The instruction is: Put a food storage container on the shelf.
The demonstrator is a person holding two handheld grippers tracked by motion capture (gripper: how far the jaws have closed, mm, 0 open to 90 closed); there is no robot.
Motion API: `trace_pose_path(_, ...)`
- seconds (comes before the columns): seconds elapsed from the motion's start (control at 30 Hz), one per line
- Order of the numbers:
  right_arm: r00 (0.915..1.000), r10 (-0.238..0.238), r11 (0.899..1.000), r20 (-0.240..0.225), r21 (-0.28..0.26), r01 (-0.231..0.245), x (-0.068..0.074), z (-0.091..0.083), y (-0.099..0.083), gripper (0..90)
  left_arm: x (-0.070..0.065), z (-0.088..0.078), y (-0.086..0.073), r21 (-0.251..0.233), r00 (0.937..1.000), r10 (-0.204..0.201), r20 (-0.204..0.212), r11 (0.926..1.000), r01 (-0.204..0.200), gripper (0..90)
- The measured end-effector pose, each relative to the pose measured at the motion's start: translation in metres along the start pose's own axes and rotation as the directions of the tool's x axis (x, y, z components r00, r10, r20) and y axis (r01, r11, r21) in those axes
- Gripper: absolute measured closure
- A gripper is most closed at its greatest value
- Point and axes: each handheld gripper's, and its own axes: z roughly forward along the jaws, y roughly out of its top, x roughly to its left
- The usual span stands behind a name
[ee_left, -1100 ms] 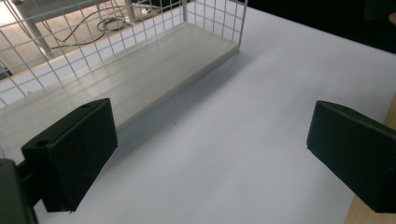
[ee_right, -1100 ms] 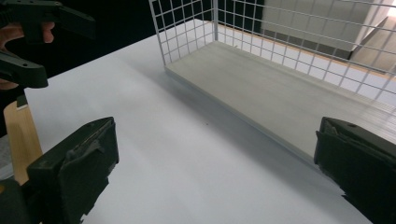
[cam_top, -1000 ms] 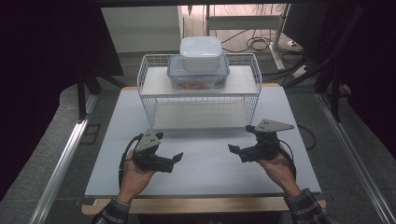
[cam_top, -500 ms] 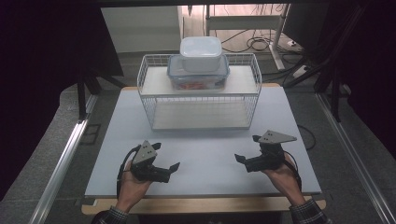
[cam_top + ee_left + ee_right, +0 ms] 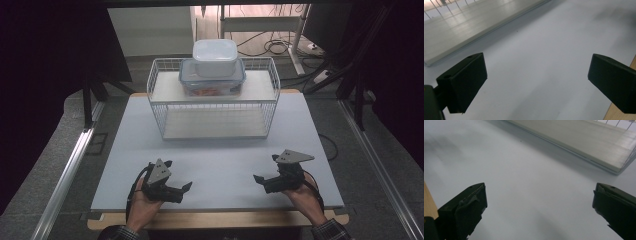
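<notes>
White tabletop (image 5: 220,165) lies bare at the near edge, where the left gripper (image 5: 176,189) and right gripper (image 5: 264,179) rest low, jaws of each spread wide on nothing. Beyond them, well apart, a wire rack (image 5: 215,100) carries two stacked lidded containers (image 5: 214,70) on its upper shelf. Judgement: advance both grippers level, one to each side of the stack, closing evenly below the lid rims.

1. I can read no text, label, brand, number or sign in any of my views.
2. The white container (image 5: 215,57) and the clear container (image 5: 212,80) under it, on the wire rack (image 5: 160,107), carry no writing that I can make out.
3. The grey plates on both grippers are blank for me.
</notes>
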Motion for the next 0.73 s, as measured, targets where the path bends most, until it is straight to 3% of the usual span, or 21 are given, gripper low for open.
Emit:
trace_pose_path(0.1,0.9999,0.009,1.000,-0.007,0.018,-0.009,0.000,0.006,-0.006,0.0,0.000,0.006,-0.004,0.024,1.0000,-0.004,0.007,0.9997,0.004,1.9)
trace_pose_path(0.37,0.9999,-0.007,0.997,-0.008,0.082,0.008,0.001,0.020,-0.016,0.0,0.006,0.019,-0.013,0.107,0.9965,-0.058,0.059,0.9929,0.052,1.5)
trace_pose_path(0.53,0.9998,0.007,0.992,-0.017,0.126,-0.005,0.000,0.026,-0.020,0.0,0.005,0.026,-0.016,0.160,0.9969,-0.045,0.064,0.9865,0.034,1.4)
trace_pose_path(0.73,0.9999,-0.005,0.988,-0.011,0.154,0.006,0.000,0.029,-0.021,0.0,0.006,0.026,-0.015,0.157,0.9976,-0.044,0.054,0.9870,0.035,0.6)
